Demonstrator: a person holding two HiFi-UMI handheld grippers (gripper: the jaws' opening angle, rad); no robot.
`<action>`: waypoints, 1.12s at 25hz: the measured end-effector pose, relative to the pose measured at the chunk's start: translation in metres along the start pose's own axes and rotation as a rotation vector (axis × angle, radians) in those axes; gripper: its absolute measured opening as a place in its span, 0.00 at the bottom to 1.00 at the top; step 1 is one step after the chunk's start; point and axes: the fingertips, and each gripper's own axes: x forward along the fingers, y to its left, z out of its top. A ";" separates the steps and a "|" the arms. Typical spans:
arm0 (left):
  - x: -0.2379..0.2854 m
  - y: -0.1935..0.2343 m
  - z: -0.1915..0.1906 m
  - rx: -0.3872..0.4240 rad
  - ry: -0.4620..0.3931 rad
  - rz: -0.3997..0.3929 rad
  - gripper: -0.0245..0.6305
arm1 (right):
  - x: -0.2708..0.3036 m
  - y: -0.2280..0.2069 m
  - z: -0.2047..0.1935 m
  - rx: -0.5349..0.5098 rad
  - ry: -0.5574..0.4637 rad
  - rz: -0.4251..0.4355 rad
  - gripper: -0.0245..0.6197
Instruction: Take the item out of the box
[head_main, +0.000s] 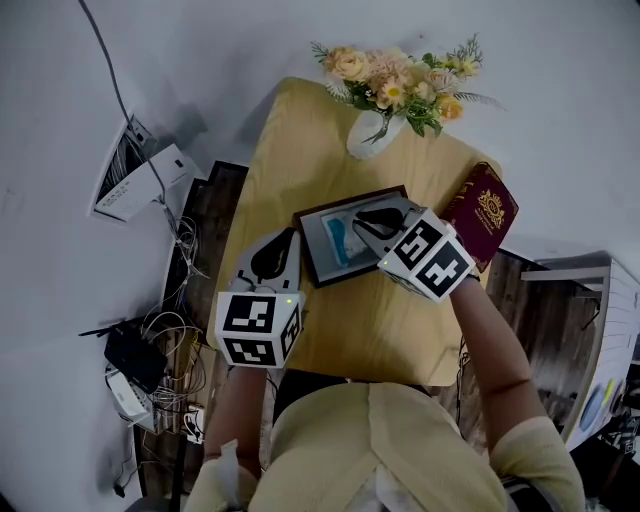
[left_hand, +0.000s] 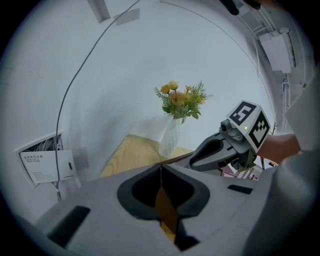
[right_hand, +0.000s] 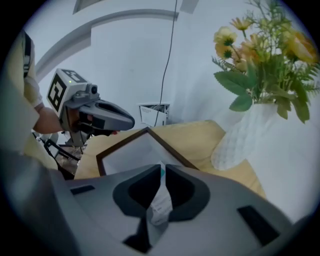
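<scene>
A shallow box (head_main: 350, 196) with a dark rim and a white inside lies on the wooden table (head_main: 300, 130). In it lies a white packet (head_main: 338, 240) with blue-green print. My right gripper (head_main: 358, 222) reaches down into the box from the right. In the right gripper view its jaws (right_hand: 162, 170) are shut on the white packet (right_hand: 161, 202), with the box rim (right_hand: 122, 145) just beyond. My left gripper (head_main: 293, 232) sits at the box's left edge. Its jaws (left_hand: 161, 170) are shut with nothing visible between them, and the box rim (left_hand: 175, 159) lies just past the tips.
A white vase of yellow flowers (head_main: 395, 90) stands at the table's far end. A dark red booklet (head_main: 485, 215) lies right of the box. Cables and small devices (head_main: 150, 370) clutter the floor at the left, beside a white wall unit (head_main: 135, 180).
</scene>
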 end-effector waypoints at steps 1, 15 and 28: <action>0.000 0.000 0.000 -0.003 0.000 -0.001 0.07 | 0.003 0.001 -0.002 -0.018 0.021 0.010 0.09; 0.003 0.013 -0.016 -0.048 0.020 0.004 0.07 | 0.038 0.013 -0.025 -0.298 0.278 0.095 0.22; 0.005 0.017 -0.028 -0.089 0.023 0.009 0.07 | 0.055 0.018 -0.044 -0.318 0.435 0.096 0.28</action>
